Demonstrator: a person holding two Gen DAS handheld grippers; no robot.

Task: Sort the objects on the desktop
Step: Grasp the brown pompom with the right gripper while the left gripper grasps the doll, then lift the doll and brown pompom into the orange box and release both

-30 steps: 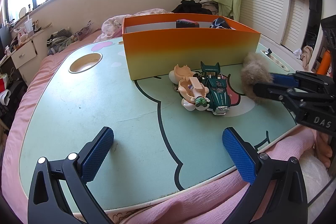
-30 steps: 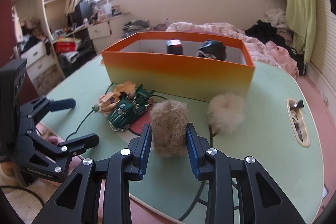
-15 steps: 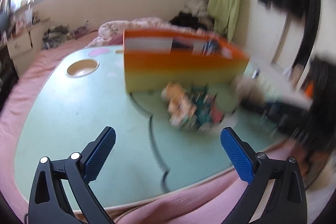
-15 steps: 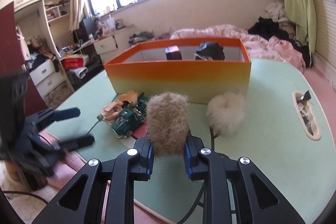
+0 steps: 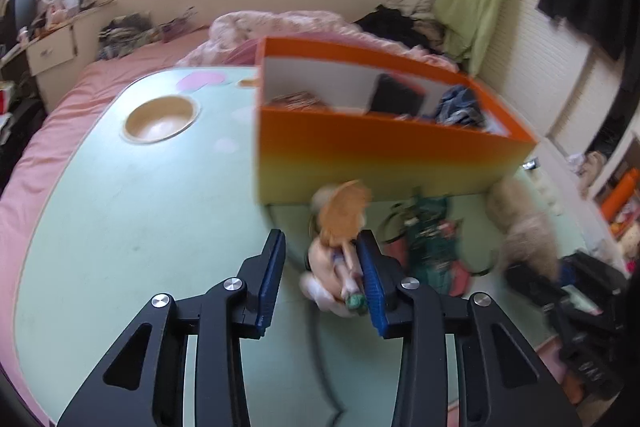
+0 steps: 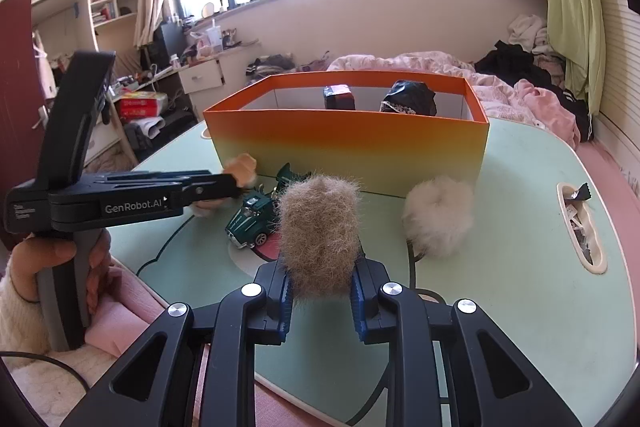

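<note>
Meanwhile, my left gripper (image 5: 322,277) was closing around the doll (image 5: 340,247), lying lengthwise, head toward the orange box (image 5: 380,155); my right gripper (image 6: 322,301) pinched the brown pompom (image 6: 320,231).

"GenRobot.AI" in white on the black side of the left tongs (image 6: 236,183)

On the bench (image 6: 520,307) the box (image 6: 348,151) stands at the back, a wrapped bundle (image 6: 408,97) inside; before it, left to right, lie the doll (image 5: 340,251), the toy car (image 6: 256,217) and a fluffy ball (image 6: 438,221)
</note>
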